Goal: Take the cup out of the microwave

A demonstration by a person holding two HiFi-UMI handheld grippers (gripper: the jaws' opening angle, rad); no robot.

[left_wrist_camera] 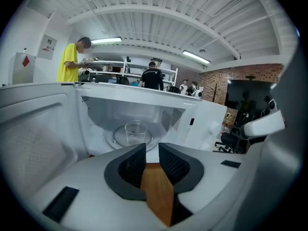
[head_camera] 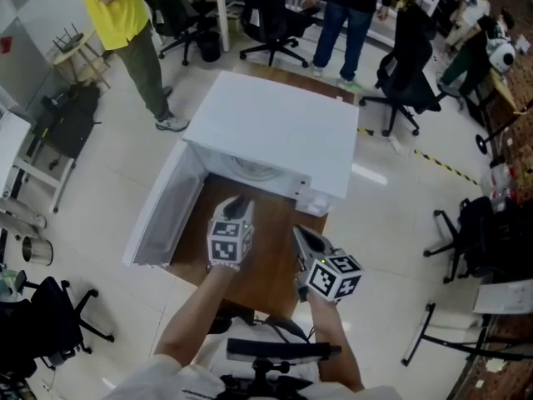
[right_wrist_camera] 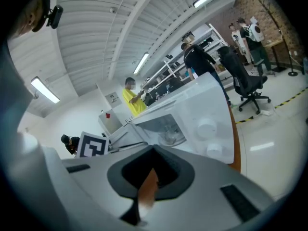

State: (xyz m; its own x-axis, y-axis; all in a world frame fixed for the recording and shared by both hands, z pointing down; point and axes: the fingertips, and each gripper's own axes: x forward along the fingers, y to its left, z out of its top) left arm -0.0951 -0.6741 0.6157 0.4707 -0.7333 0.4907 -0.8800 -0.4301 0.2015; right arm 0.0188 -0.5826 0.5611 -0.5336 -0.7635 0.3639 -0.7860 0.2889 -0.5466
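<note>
A white microwave [head_camera: 275,127] stands on a wooden table [head_camera: 271,269], its door [head_camera: 162,211] swung open to the left. Inside, a clear glass cup [left_wrist_camera: 135,131] stands upright on the turntable [left_wrist_camera: 115,139]; the right gripper view also catches the cup [right_wrist_camera: 169,130]. In the head view the microwave's top hides it. My left gripper [left_wrist_camera: 147,146] points into the cavity, short of the cup, jaws a narrow gap apart with nothing between them. My right gripper [right_wrist_camera: 153,148] hangs beside the microwave's front right corner, jaw tips together and empty. From above, the left gripper [head_camera: 239,200] sits at the opening and the right gripper [head_camera: 298,233] nearer me.
The open door walls off the left side of the cavity. The control panel with two knobs [right_wrist_camera: 207,129] is right of the opening. A person in yellow [head_camera: 125,23] and black office chairs [head_camera: 408,73] stand on the floor beyond the table.
</note>
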